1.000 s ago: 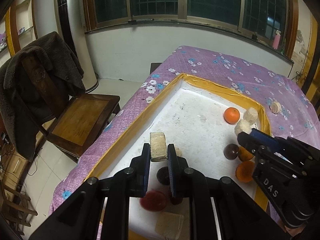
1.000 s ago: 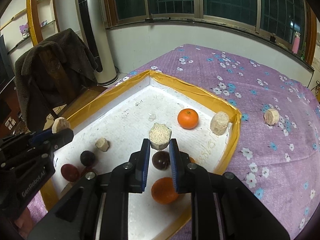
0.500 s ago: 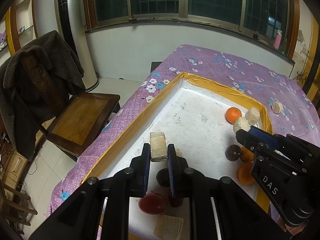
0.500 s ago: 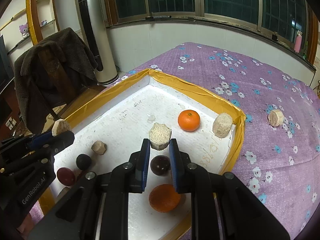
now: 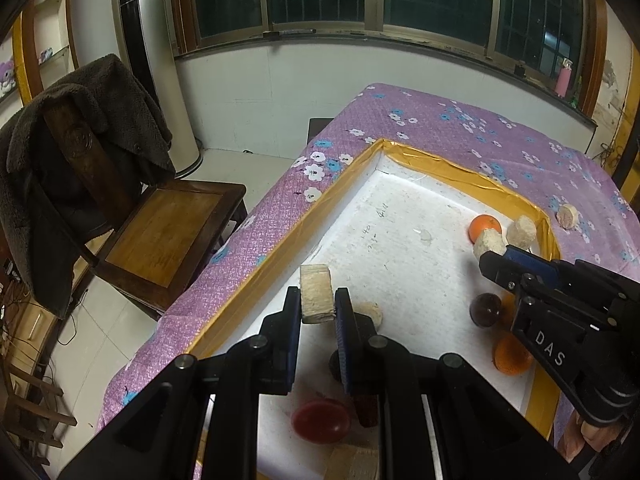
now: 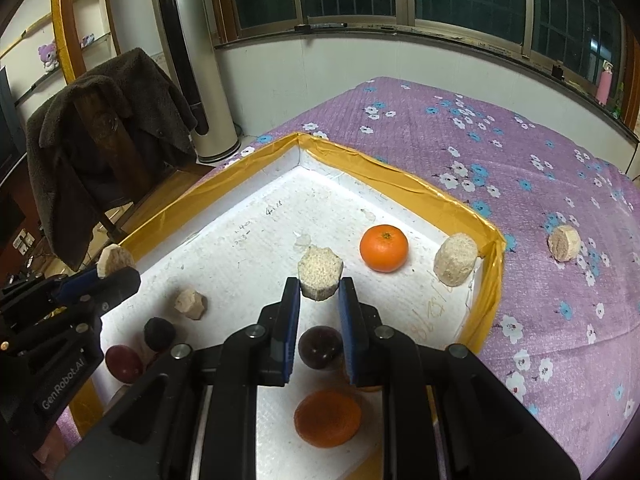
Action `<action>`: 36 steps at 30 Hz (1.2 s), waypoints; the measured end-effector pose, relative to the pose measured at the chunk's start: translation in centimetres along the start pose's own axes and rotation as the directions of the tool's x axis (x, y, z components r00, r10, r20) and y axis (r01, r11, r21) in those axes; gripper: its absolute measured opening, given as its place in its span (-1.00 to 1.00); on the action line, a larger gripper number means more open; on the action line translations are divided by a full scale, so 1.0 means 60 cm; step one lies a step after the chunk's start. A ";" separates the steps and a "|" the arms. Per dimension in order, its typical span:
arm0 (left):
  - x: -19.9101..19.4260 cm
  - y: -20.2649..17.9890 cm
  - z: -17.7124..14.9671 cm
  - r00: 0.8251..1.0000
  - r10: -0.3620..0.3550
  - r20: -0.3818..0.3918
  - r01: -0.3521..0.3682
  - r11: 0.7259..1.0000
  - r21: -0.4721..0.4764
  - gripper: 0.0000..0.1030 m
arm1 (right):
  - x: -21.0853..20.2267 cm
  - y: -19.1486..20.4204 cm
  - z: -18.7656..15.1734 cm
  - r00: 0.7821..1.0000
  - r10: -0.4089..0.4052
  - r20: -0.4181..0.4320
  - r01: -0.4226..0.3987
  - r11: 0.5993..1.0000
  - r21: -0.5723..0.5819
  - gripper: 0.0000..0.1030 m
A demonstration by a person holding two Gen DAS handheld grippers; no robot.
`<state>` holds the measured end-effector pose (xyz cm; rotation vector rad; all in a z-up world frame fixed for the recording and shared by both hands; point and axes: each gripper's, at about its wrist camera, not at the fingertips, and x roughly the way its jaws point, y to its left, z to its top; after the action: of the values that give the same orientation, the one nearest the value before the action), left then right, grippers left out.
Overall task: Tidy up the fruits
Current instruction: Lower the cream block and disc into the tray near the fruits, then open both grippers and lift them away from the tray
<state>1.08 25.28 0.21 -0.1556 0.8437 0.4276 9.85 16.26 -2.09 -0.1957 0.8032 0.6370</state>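
Fruits, assorted, lying in a white foam tray with yellow-taped rim, set on a purple flowered cloth.
- Whole orange: centre right of the right wrist frame, loose on the tray floor.
- Second orange: lower centre, under the right gripper.
- Dark plum: just behind that orange.
- Red fruit and dark fruit: lower left.
- Beige chunk: against the right rim; another chunk out on the cloth.
- Right gripper: clamped on a grainy beige piece, held above the tray.
- Left gripper: clamped on a pale tan block, centre of the left wrist frame.
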 end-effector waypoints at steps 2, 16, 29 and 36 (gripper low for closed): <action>0.004 0.000 0.003 1.000 0.001 -0.004 -0.001 1.000 0.000 -0.71 | 0.004 -0.001 0.003 1.000 -0.003 -0.001 0.003 1.000 0.002 -0.59; 0.022 0.005 0.008 1.000 0.013 -0.009 -0.013 1.000 -0.007 -0.71 | 0.035 -0.016 0.021 1.000 -0.007 -0.030 0.007 1.000 0.018 -0.59; 0.028 0.004 0.009 1.000 0.016 -0.021 -0.016 1.000 -0.004 -0.71 | 0.047 -0.018 0.025 0.998 -0.007 -0.063 0.007 1.000 0.011 -0.59; 0.032 0.005 0.008 0.999 0.021 -0.041 -0.021 1.000 -0.011 -0.68 | 0.050 -0.019 0.027 0.997 -0.014 -0.072 0.015 1.000 0.011 -0.57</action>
<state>2.44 26.28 -0.91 -0.1667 0.8838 0.4503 13.09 17.38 -3.21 -0.2151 0.8741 0.6141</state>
